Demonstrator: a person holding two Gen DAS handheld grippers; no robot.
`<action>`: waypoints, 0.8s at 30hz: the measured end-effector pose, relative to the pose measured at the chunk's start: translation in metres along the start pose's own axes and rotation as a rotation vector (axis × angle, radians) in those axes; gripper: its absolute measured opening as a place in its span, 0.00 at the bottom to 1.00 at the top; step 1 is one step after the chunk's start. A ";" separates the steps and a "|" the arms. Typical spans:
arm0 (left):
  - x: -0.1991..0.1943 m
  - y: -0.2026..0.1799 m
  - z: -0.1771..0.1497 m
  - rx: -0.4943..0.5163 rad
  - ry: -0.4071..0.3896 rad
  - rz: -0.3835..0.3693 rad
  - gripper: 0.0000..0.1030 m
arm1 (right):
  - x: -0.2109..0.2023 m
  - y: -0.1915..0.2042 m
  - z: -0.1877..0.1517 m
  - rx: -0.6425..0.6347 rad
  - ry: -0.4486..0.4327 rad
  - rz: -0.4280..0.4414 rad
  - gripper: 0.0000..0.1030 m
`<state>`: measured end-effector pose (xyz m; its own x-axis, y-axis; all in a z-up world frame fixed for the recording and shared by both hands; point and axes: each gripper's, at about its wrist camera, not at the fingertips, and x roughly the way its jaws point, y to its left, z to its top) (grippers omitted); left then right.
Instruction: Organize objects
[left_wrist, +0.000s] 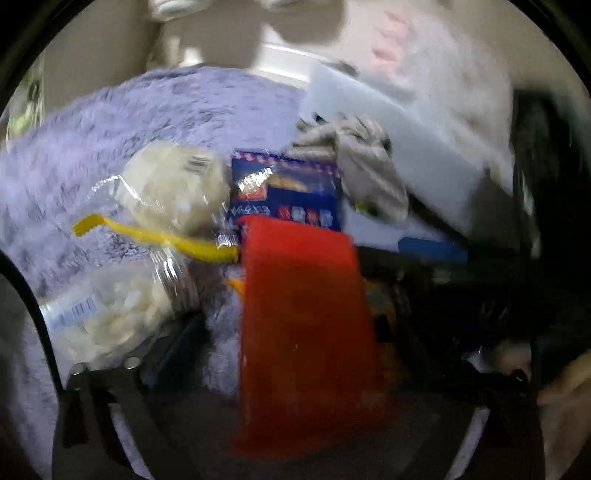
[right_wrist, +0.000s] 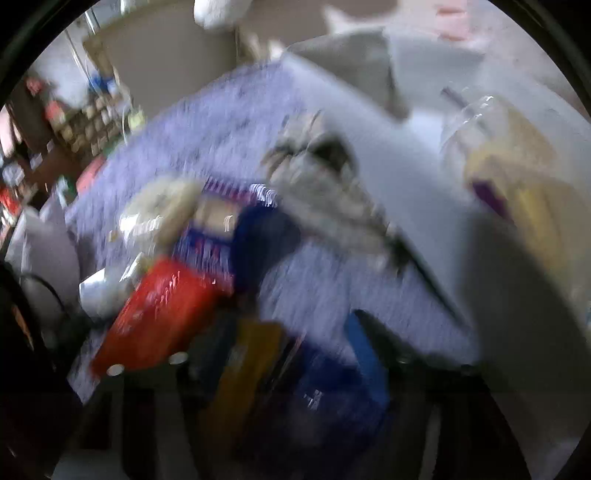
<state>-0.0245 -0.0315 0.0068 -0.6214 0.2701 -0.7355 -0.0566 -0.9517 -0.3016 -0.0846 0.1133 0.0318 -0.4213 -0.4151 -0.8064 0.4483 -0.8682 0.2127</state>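
Observation:
A red packet (left_wrist: 306, 332) lies between the wide-apart jaws of my left gripper (left_wrist: 291, 332), with bare rug showing between it and the left finger (left_wrist: 173, 343). From the right, a blue-padded finger (left_wrist: 432, 249) of the right gripper reaches in. In the right wrist view the red packet (right_wrist: 162, 310) is at the left. My right gripper (right_wrist: 284, 354) straddles a yellow packet (right_wrist: 251, 369) and a blue packet (right_wrist: 325, 387), and blur hides whether its pads touch them. Two clear bags of pale contents (left_wrist: 177, 184) (left_wrist: 107, 317), a yellow handle (left_wrist: 155, 236) and a blue snack packet (left_wrist: 288, 192) lie beyond.
Everything rests on a fluffy purple rug (left_wrist: 147, 110). A grey striped cloth (left_wrist: 362, 162) lies against a white bin (right_wrist: 406, 166) that holds a clear bag with yellow things (right_wrist: 517, 166). Cluttered shelves (right_wrist: 74, 125) stand far left. A hand (left_wrist: 565, 380) shows at the lower right.

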 end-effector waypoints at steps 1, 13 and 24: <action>-0.004 0.002 -0.001 -0.005 -0.010 -0.016 0.99 | 0.001 0.000 -0.001 -0.017 -0.012 -0.021 0.65; -0.001 -0.006 -0.007 0.034 -0.003 0.023 1.00 | 0.004 -0.004 -0.008 -0.083 -0.074 0.021 0.89; -0.001 -0.006 -0.007 0.034 -0.002 0.023 1.00 | 0.005 -0.003 -0.009 -0.083 -0.073 0.020 0.89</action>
<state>-0.0181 -0.0255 0.0055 -0.6243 0.2480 -0.7408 -0.0687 -0.9620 -0.2643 -0.0813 0.1164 0.0220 -0.4668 -0.4534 -0.7593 0.5199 -0.8352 0.1792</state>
